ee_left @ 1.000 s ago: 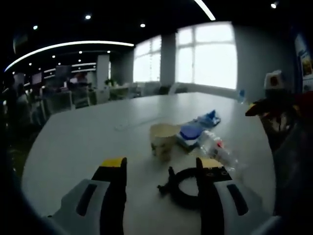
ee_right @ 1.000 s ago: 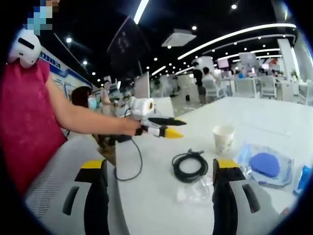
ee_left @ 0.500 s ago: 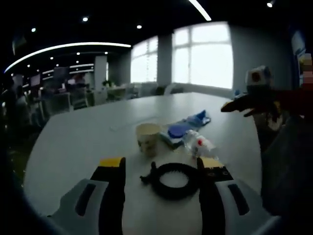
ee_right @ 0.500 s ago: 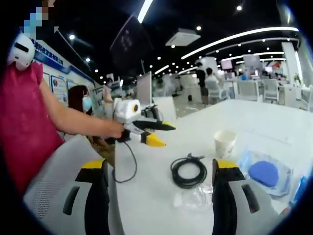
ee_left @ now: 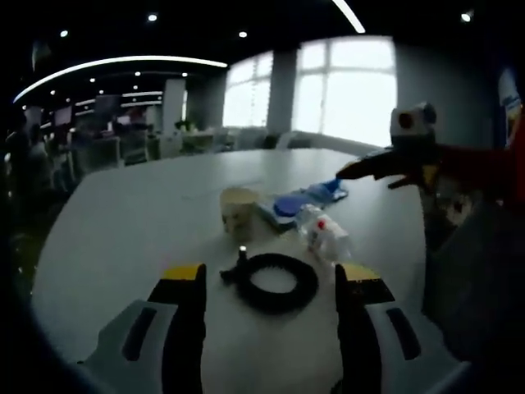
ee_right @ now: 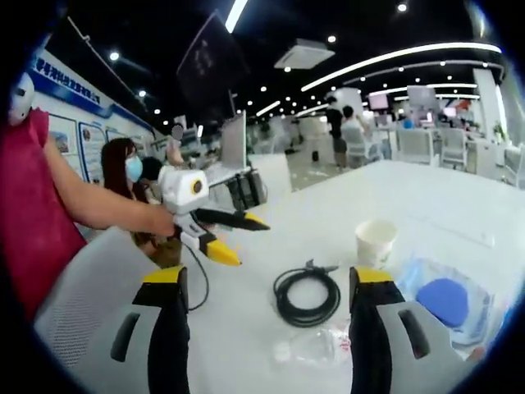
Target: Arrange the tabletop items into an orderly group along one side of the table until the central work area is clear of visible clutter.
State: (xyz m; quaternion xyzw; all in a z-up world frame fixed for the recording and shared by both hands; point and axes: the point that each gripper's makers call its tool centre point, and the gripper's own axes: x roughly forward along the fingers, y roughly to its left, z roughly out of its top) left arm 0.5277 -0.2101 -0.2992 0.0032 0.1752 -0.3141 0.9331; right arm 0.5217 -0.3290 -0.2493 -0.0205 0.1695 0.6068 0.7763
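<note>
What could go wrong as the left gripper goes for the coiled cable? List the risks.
1. The clear plastic bottle lies on its side just beyond the coiled black cable; dragging the coil could bump it and set it rolling.
2. The paper cup stands upright close behind the coil and looks light, so a sweep could tip it.
3. The left gripper is open around the coil, whose loose plug end sticks out and may snag or uncoil when lifted.

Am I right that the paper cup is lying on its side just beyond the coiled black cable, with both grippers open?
Not quite: the paper cup stands upright, as the right gripper view shows. It does sit just beyond the coiled black cable, and the left gripper and right gripper are both open.
</note>
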